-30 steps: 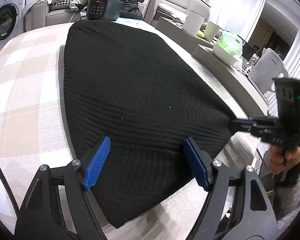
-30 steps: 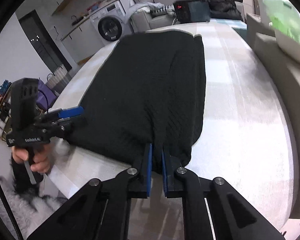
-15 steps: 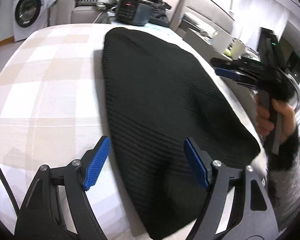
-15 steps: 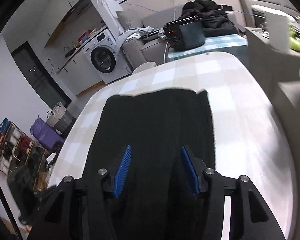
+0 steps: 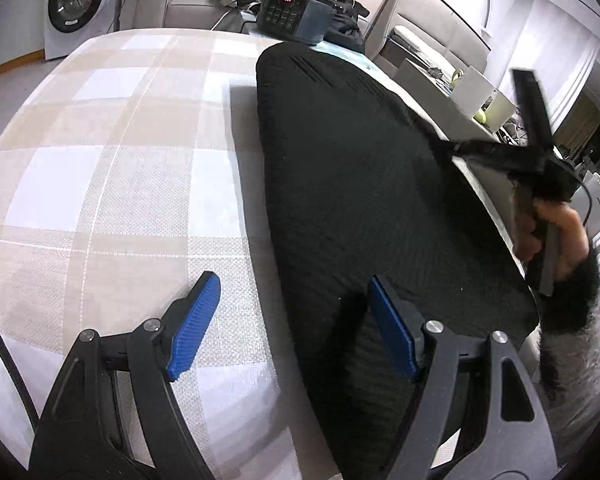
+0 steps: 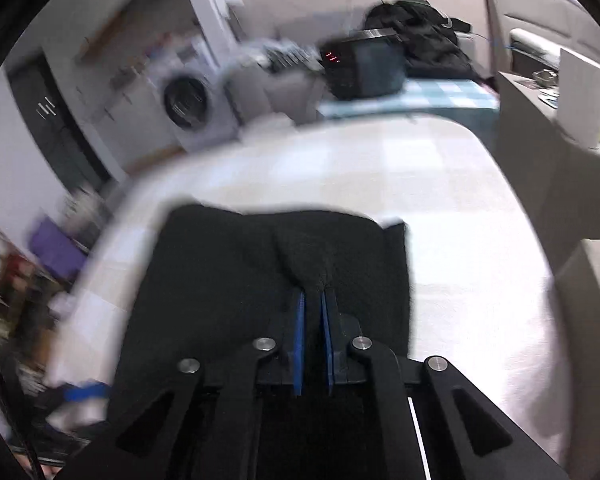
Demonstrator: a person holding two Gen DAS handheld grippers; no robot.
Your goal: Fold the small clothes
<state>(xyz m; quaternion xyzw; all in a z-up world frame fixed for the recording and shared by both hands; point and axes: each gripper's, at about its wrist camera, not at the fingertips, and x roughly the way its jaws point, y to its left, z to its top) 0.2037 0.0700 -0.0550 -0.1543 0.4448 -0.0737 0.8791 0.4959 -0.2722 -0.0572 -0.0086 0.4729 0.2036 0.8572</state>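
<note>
- Right gripper (image 6: 313, 312): jaws closing, blue pads now pinched on a bunched ridge of the black ribbed knit garment (image 6: 236, 280). A sec ago it gripped the near hem; half a sec ago it stood open over the cloth. So it's a re-grip, further in.
- Left gripper (image 5: 292, 328): wide open as before, holds nothing; it has slid over the garment's left edge (image 5: 340, 184), one pad above the cloth, the other above the beige-and-white checked tablecloth (image 5: 112, 168).
- Garment lies flat along the table's right side, unfolded as far as I can see.
- Prob means: right side ready to lift for a fold; left grip not yet made.
</note>
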